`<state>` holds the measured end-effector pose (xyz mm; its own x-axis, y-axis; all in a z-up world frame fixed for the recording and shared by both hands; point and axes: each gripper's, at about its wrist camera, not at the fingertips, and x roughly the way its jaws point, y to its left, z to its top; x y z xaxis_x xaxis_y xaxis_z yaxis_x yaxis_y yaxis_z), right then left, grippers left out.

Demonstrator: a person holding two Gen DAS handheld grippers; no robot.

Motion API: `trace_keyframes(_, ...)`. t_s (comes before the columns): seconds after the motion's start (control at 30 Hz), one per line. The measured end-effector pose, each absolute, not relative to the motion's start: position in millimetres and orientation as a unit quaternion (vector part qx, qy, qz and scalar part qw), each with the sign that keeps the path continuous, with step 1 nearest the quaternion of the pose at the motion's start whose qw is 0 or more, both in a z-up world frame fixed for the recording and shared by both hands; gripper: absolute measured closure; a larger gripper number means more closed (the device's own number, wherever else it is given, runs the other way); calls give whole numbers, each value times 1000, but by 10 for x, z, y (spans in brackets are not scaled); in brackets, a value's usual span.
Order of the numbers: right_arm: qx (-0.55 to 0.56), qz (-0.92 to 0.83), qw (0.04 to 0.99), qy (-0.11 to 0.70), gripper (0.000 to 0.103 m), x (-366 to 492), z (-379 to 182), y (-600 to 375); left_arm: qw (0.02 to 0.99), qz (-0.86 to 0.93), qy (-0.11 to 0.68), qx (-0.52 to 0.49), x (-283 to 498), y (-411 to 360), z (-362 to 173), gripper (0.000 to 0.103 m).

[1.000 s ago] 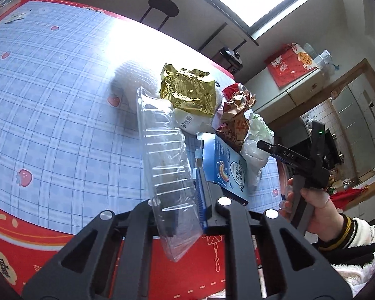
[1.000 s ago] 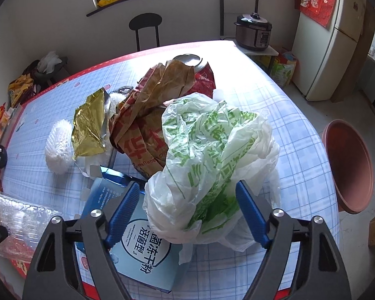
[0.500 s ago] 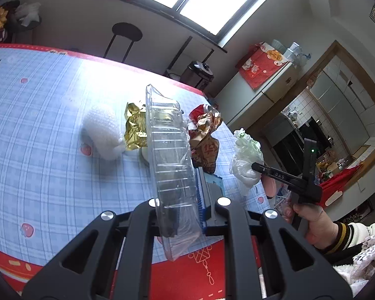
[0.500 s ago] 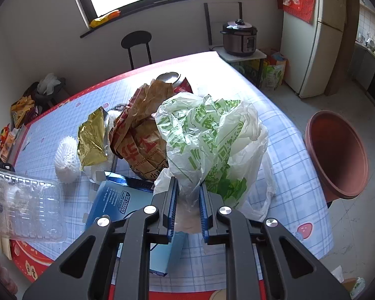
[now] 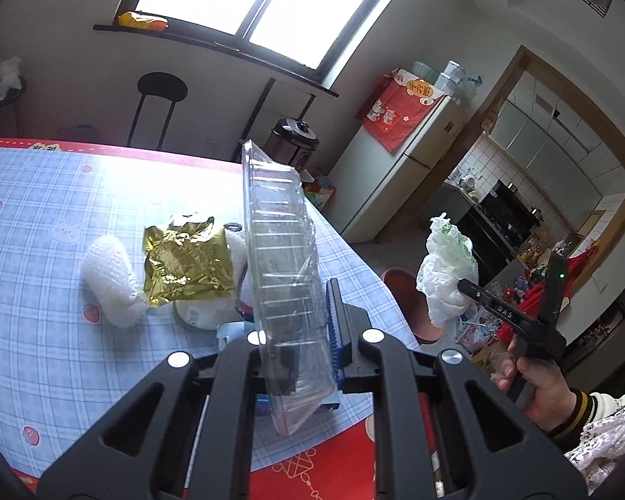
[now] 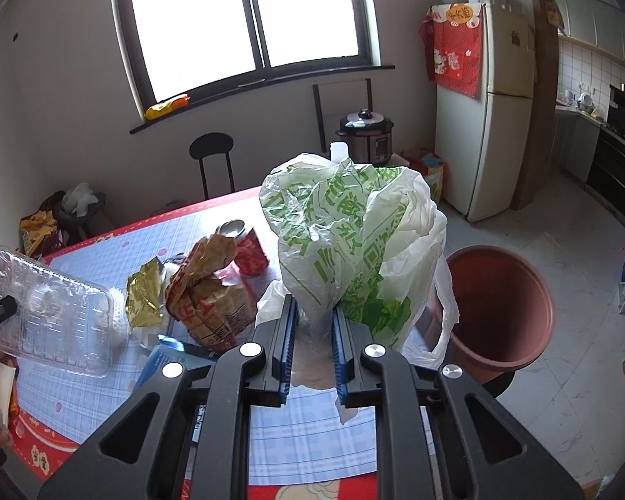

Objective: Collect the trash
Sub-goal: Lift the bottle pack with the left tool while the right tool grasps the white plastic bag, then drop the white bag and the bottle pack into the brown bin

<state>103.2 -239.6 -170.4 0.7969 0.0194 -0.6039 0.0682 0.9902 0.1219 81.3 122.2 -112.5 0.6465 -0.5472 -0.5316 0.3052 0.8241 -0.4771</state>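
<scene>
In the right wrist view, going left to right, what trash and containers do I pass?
Clear plastic tray → gold foil wrapper → brown paper bag → green-printed plastic bag → terracotta tub.

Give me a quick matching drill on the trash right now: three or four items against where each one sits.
Items:
1. clear plastic tray
2. green-printed plastic bag
3. gold foil wrapper
4. red can

Places:
A. on the table, behind the brown paper bag
B. in the right gripper
C. lying on the table
D. in the left gripper

Pairs: 1-D, 2-B, 3-C, 4-A
</scene>
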Motion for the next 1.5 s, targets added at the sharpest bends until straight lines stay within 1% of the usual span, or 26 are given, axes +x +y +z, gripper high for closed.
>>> trace_keyframes(0.23, 73, -53, 948, 304, 87, 1036, -1613, -3394, 902, -221, 326, -176, 791, 604, -884, 88)
trace_keyframes(0.5, 96, -69, 942, 314, 87, 1296, -1732, -4457, 917, -183, 312, -171, 673, -61, -643, 88)
trace_keyframes(0.73, 128, -39, 934, 332, 87, 1584, -1890, -4952, 928, -143, 304, -161, 481, -522, -518, 88)
trace_keyframes(0.87, 124, -17, 931, 342, 83, 1716, -1923, -5051, 928, -129, 308, -164, 400, -741, -513, 87)
trace_keyframes(0.93, 128, -7, 930, 345, 70, 1768, -1930, -5096, 928, -124, 311, -165, 372, -844, -513, 88)
trace_keyframes(0.97, 129, -7, 931, 340, 55, 1777, -1915, -5116, 928, -123, 312, -165, 356, -897, -512, 88)
trace_keyframes(1.0, 129, -8, 934, 332, 44, 1781, -1892, -5140, 928, -123, 312, -164, 348, -939, -511, 87)
trace_keyframes(1.07, 131, -1, 939, 319, 38, 1796, -1824, -5207, 928, -122, 312, -161, 324, -1043, -496, 88)
trace_keyframes(1.1, 131, -1, 940, 316, 32, 1807, -1778, -5245, 928, -123, 312, -160, 326, -1085, -499, 88)
trace_keyframes(1.13, 131, -4, 941, 311, 29, 1796, -1738, -5275, 928, -124, 313, -158, 328, -1136, -499, 88)
trace_keyframes(1.2, 137, -9, 945, 298, 14, 1740, -1636, -5366, 928, -129, 315, -153, 368, -1229, -497, 87)
trace_keyframes(1.27, 140, -16, 948, 287, 5, 1650, -1545, -5443, 928, -138, 314, -147, 414, -1352, -469, 88)
trace_keyframes(1.5, 137, -37, 948, 285, 5, 1369, -1374, -5722, 922, -199, 314, -110, 723, -1897, -395, 87)
